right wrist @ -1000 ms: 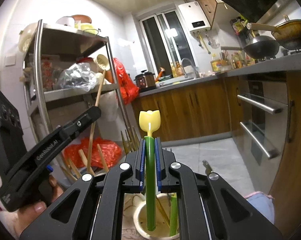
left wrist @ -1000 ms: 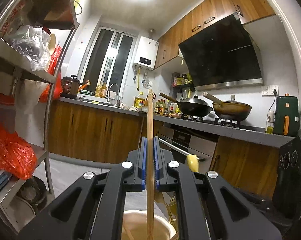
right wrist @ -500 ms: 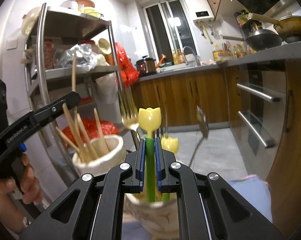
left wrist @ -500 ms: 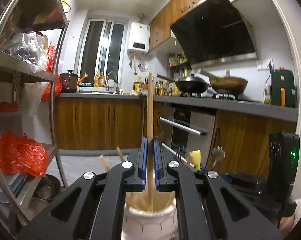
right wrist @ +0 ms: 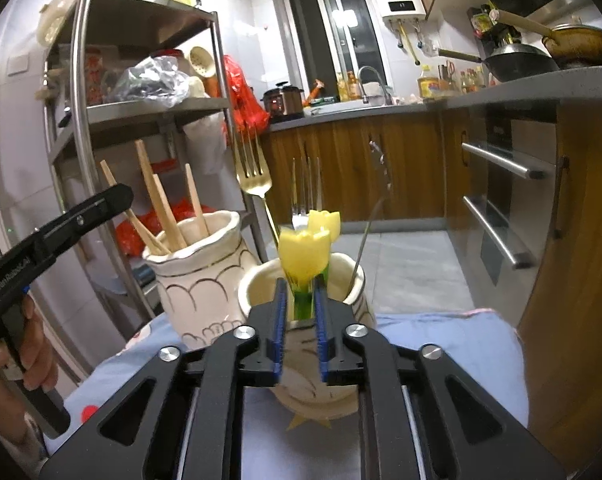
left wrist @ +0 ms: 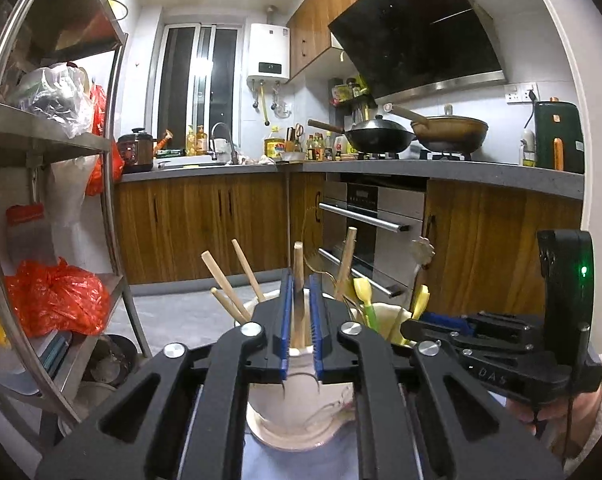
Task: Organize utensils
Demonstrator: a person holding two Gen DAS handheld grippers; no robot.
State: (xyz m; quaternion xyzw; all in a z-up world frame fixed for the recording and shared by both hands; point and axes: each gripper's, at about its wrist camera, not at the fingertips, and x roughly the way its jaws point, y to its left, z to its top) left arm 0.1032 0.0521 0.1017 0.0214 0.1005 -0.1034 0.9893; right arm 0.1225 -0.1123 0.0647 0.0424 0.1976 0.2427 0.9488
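Two white ceramic holders stand side by side. The left holder (right wrist: 197, 280) holds several wooden chopsticks (right wrist: 161, 208). My left gripper (left wrist: 299, 324) is open just above it, and one wooden chopstick (left wrist: 298, 292) stands loose between its jaws. The right holder (right wrist: 353, 292) holds forks (right wrist: 257, 176) and two tulip-topped green utensils. My right gripper (right wrist: 299, 320) is open around the stem of the nearer tulip utensil (right wrist: 305, 256), which stands in the holder. The right gripper also shows in the left wrist view (left wrist: 501, 340).
The holders stand on a light blue patterned cloth (right wrist: 441, 340). A metal shelf rack (right wrist: 81, 140) with bags stands to the left. Wooden cabinets and an oven (left wrist: 373, 220) lie beyond, with pans (left wrist: 381, 136) on the stove.
Both grippers have lowered and opened. The wooden chopstick has dropped into the left holder and the tulip utensil into the right holder; both were gripped before.
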